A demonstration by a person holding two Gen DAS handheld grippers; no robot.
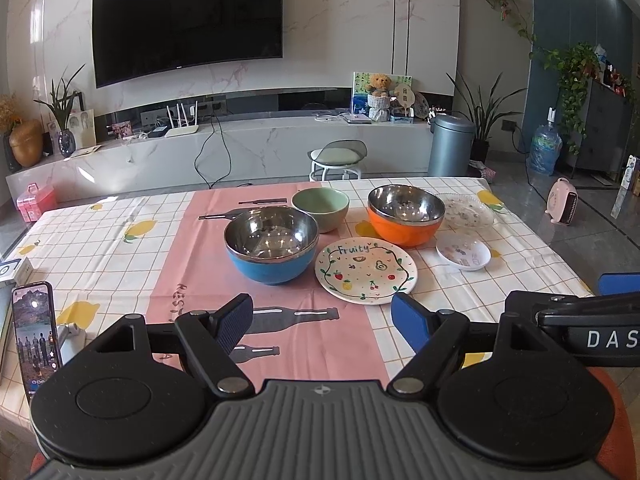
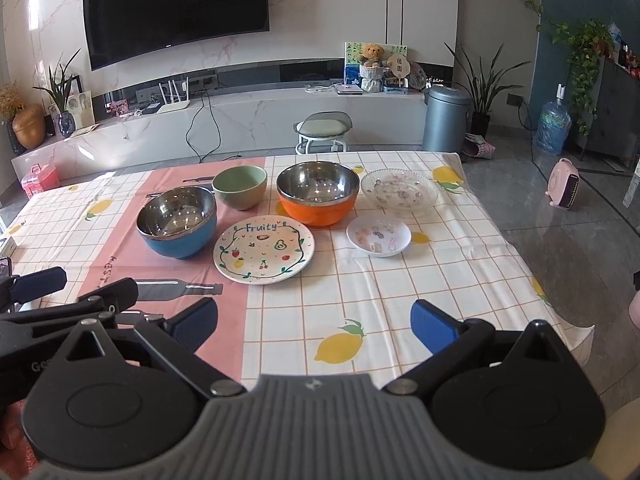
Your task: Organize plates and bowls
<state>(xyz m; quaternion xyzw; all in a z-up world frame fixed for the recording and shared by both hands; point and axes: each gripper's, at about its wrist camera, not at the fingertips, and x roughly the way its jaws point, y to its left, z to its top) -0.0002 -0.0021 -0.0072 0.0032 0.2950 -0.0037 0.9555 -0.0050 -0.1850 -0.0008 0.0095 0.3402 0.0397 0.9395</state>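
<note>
On the table stand a blue steel-lined bowl (image 1: pixel 271 246) (image 2: pixel 177 222), a green bowl (image 1: pixel 320 209) (image 2: pixel 239 186) behind it, and an orange steel-lined bowl (image 1: pixel 406 215) (image 2: pixel 317 198). A white "Fruity" plate (image 1: pixel 366 271) (image 2: pixel 264 254) lies in front. A clear glass plate (image 1: pixel 466 210) (image 2: pixel 399 189) and a small white dish (image 1: pixel 463 256) (image 2: pixel 378 235) lie to the right. My left gripper (image 1: pixel 324 320) is open and empty, near the table's front edge. My right gripper (image 2: pixel 314 322) is open and empty, to the right of the left one.
A phone (image 1: pixel 35 338) stands on a holder at the table's front left. The tablecloth (image 2: pixel 400 300) hangs over the right edge. Behind the table are a stool (image 1: pixel 338 158), a TV console and a grey bin (image 1: pixel 452 146). The right gripper's arm shows in the left view (image 1: pixel 580 312).
</note>
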